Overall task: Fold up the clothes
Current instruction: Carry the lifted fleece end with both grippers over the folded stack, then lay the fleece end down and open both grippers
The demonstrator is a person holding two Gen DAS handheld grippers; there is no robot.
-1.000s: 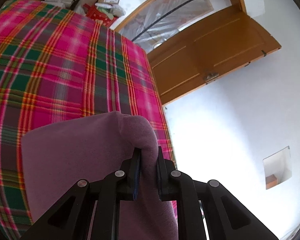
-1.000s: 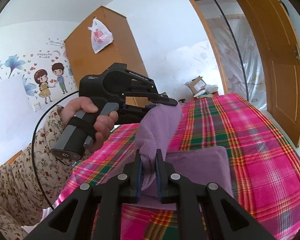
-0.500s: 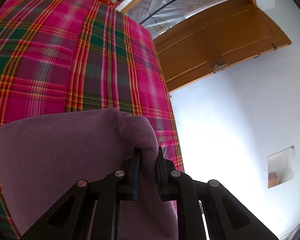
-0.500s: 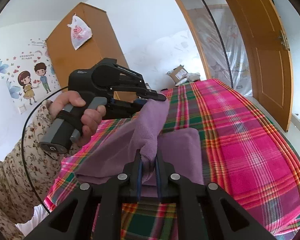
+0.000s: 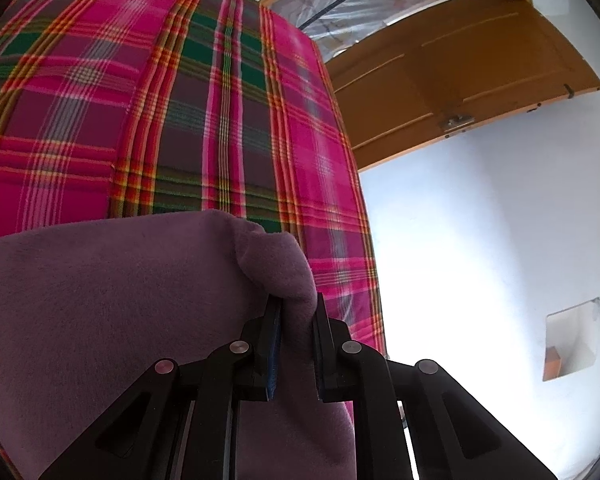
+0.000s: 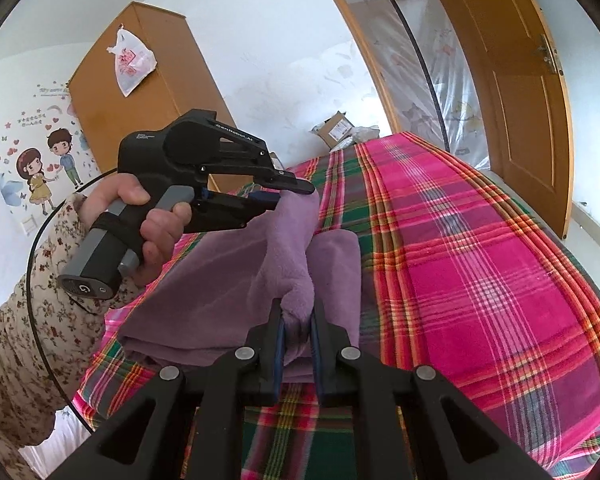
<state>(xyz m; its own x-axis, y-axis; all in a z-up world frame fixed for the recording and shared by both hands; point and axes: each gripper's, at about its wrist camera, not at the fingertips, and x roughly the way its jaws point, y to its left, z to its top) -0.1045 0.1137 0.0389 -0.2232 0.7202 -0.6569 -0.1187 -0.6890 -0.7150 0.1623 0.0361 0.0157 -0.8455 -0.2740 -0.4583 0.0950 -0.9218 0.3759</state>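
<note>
In your left wrist view, your left gripper [image 5: 296, 320] has its fingers [image 5: 271, 332] pinched nearly closed on a bunched corner of the soft purple fleece garment [image 5: 112, 304]. The cloth fills the view from 6 to 9 o'clock and hangs over the pink, green and red plaid bed cover [image 5: 204, 112], which runs up to 12 o'clock. I think you hold the corner high so the cloth can hang free and be laid over in a fold. An open brown wooden door [image 5: 460, 80] is at 2 o'clock. The lower part of the cloth is cut off at the bottom edge, so you cannot see how far down it hangs or what kind of garment it is.

In your right wrist view, your right gripper [image 6: 296, 324] also has its fingers [image 6: 277, 340] squeezed onto a bunch of the same purple cloth [image 6: 220, 292], at 6 o'clock. Your left gripper [image 6: 288, 192] shows at 10 o'clock, held in your hand [image 6: 148, 224] with a flowery sleeve [image 6: 16, 340], and it pinches another corner higher up. The cloth stretches between the two grips, and part of it lies on the bed cover [image 6: 480, 260] below. Holding two corners keeps the edge straight. Some layers already lie over each other on the bed, but you cannot count them. A tall brown wooden wardrobe [image 6: 140, 80] stands at 11 o'clock.
</note>
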